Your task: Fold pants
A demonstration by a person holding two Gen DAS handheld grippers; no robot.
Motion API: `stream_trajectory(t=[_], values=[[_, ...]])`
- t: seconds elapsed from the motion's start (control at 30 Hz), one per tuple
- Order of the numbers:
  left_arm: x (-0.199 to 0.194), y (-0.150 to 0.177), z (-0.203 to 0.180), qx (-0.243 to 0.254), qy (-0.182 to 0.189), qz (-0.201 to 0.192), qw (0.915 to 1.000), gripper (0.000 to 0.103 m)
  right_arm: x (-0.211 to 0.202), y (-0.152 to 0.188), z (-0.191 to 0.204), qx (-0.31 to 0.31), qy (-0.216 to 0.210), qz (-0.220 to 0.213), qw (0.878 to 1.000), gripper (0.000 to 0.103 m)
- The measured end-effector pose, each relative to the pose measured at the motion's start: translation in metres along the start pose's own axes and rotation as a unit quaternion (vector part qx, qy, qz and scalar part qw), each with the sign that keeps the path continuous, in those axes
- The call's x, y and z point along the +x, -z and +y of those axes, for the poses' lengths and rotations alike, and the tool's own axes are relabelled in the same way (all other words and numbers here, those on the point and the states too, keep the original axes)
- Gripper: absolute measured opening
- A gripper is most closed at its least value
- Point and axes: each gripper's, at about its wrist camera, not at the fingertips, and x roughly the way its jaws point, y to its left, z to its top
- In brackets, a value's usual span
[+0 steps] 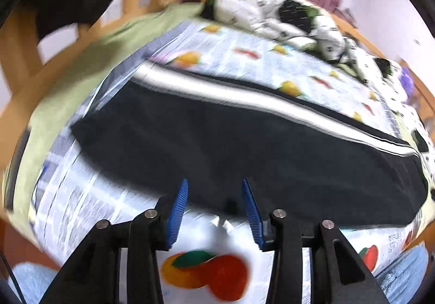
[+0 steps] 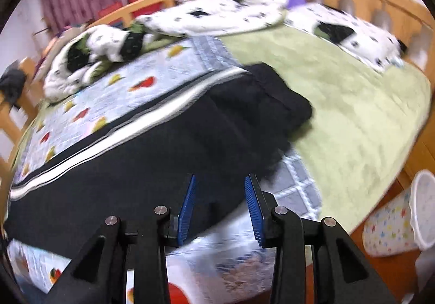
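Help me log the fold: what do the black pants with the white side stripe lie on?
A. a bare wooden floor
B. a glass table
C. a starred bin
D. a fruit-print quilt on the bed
D: the black pants lie flat on the fruit-print quilt spread over the bed.

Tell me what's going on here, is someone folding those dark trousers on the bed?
Yes. A person with a claw in each hand is folding black pants with white side stripes, laid lengthwise on a fruit-print sheet. Both the left claw and right claw are open and empty above the near edge. The pictures are blurred.
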Motion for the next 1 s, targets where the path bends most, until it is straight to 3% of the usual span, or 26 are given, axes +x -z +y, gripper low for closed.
stream_trajectory(t=[0.03,0.1,0.17,0.23,0.3,0.4,0.43,0.5,0.57,0.6,0.77,0.87,0.93,1.0], values=[[0.002,-0.004,-0.008,0.006,0.009,-0.002,0.9999,0.055,0.001,-0.001,0.007,-0.007,-0.007,-0.001,1.000,0.041],[0.011,-0.010,-0.024,0.017,0.028,-0.004,0.9995,0.055,0.011,0.000,0.021,-0.026,-0.019,0.007,0.999,0.044],[0.030,-0.009,-0.035,0.029,0.020,0.018,0.9992,0.055,0.030,0.000,0.030,-0.047,-0.014,0.020,0.999,0.044],[0.051,-0.003,-0.037,0.028,0.005,0.050,0.9983,0.055,0.055,0.002,0.029,-0.060,-0.008,0.061,0.996,0.044],[0.060,0.004,-0.034,0.028,0.007,0.063,0.9976,0.055,0.077,0.004,0.017,-0.045,-0.011,0.110,0.993,0.033],[0.055,0.001,-0.029,0.014,0.009,0.067,0.9976,0.055,0.066,-0.003,0.003,-0.056,-0.021,0.104,0.993,0.027],[0.054,0.000,-0.027,0.002,0.010,0.067,0.9977,0.056,0.058,-0.005,-0.002,-0.054,-0.022,0.088,0.994,0.031],[0.050,-0.005,-0.019,-0.028,0.012,0.058,0.9979,0.056,0.042,-0.011,-0.019,-0.043,-0.014,0.043,0.998,0.063],[0.048,-0.008,-0.015,-0.046,0.015,0.047,0.9977,0.056,0.037,-0.020,-0.039,-0.020,0.005,0.010,1.000,0.076],[0.048,-0.009,-0.015,-0.053,0.017,0.041,0.9976,0.056,0.042,-0.025,-0.051,0.000,0.010,0.007,1.000,0.076],[0.052,-0.017,-0.023,-0.067,0.009,0.016,0.9976,0.056,0.096,-0.047,-0.105,0.145,-0.041,0.026,0.988,0.076],[0.055,-0.026,-0.032,-0.070,0.007,0.012,0.9974,0.056,0.126,-0.060,-0.118,0.193,-0.045,0.039,0.979,0.076],[0.057,-0.032,-0.036,-0.070,0.005,0.012,0.9975,0.056,0.125,-0.073,-0.121,0.187,-0.029,0.024,0.982,0.055],[0.056,-0.037,-0.039,-0.066,0.004,0.012,0.9978,0.056,0.110,-0.086,-0.118,0.149,-0.042,-0.020,0.988,0.048]])
